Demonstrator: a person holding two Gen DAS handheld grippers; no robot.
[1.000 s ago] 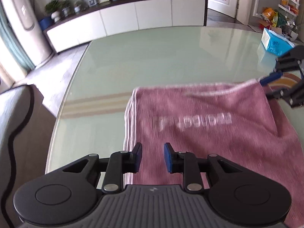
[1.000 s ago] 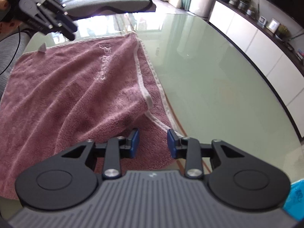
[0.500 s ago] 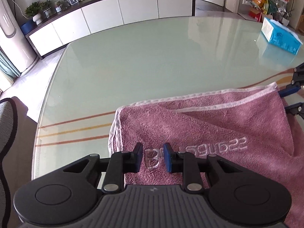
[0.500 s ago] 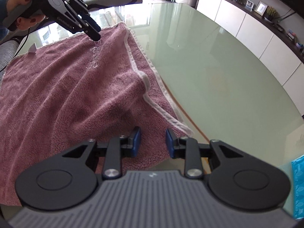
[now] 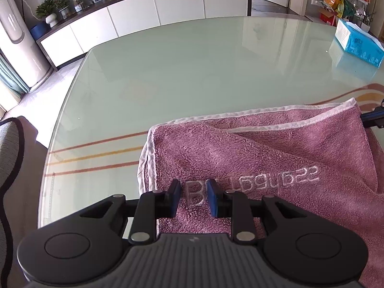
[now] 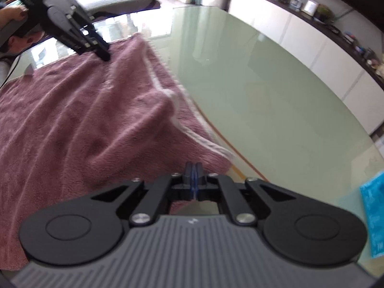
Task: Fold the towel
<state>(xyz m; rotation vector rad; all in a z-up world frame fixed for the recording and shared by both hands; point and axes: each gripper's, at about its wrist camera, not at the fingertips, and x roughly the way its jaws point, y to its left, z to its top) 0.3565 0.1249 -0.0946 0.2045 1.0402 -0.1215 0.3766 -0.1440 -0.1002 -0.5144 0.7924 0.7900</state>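
A pink towel [image 5: 264,163] with a white hem and stitched lettering lies folded on the glass table [image 5: 192,72]. Its upper layer is rumpled along the far edge. My left gripper [image 5: 194,196] hovers open over the lettering near the towel's left edge, with nothing pinched between the blue pads. In the right wrist view it [image 6: 104,54] points down at the towel [image 6: 84,120]. My right gripper [image 6: 193,168] is shut, pads pressed together over the towel's near corner, and no cloth shows between them. From the left wrist view its tip [image 5: 372,118] sits at the towel's right edge.
A blue tissue box [image 5: 357,43] stands at the table's far right and appears again beside my right gripper [image 6: 374,216]. A long white cabinet [image 5: 156,7] lines the wall. A chair [image 5: 9,156] is at the table's left edge. A person's hand [image 6: 12,14] holds the left gripper.
The right gripper's jaws have closed from a partly open gap, and its view has tilted. The left gripper came down over the lettering a second ago and has held still since.
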